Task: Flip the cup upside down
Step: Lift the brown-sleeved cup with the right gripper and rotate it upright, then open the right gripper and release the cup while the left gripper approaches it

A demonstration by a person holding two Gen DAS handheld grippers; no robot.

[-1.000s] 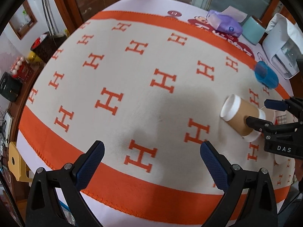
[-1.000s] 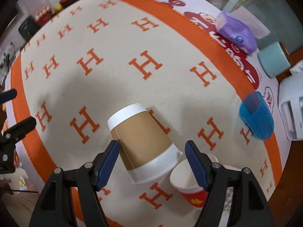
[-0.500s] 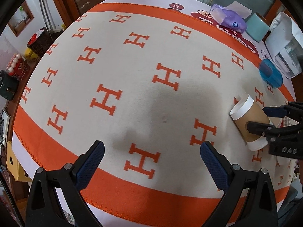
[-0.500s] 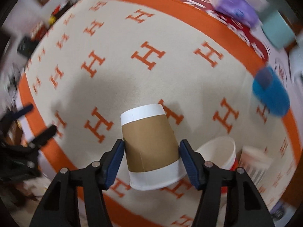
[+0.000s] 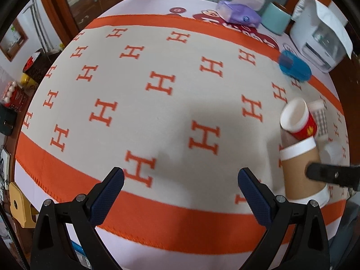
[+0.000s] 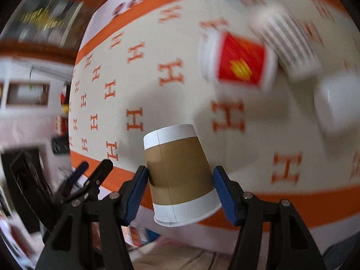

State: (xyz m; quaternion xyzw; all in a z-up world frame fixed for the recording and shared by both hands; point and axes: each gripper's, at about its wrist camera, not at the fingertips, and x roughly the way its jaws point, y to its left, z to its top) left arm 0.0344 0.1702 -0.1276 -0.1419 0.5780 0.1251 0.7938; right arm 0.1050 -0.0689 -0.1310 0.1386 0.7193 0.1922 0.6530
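Cup [image 6: 180, 177] in right tongs [image 6: 180, 191], red cup [image 6: 241, 61] beyond

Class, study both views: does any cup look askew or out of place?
Yes. The brown cup is off the cloth, tilted in the right tool. Behind it, the red cup leans steeply, mouth sideways.

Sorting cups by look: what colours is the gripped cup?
Brown body with white bands at both ends: the gripped cup, clearest in the right wrist view.

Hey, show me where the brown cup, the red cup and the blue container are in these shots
brown cup [image 6: 180, 175], right wrist view, on its brown sleeve.
red cup [image 6: 241, 61], right wrist view, on its red side.
blue container [image 5: 294, 67], left wrist view, on its top.
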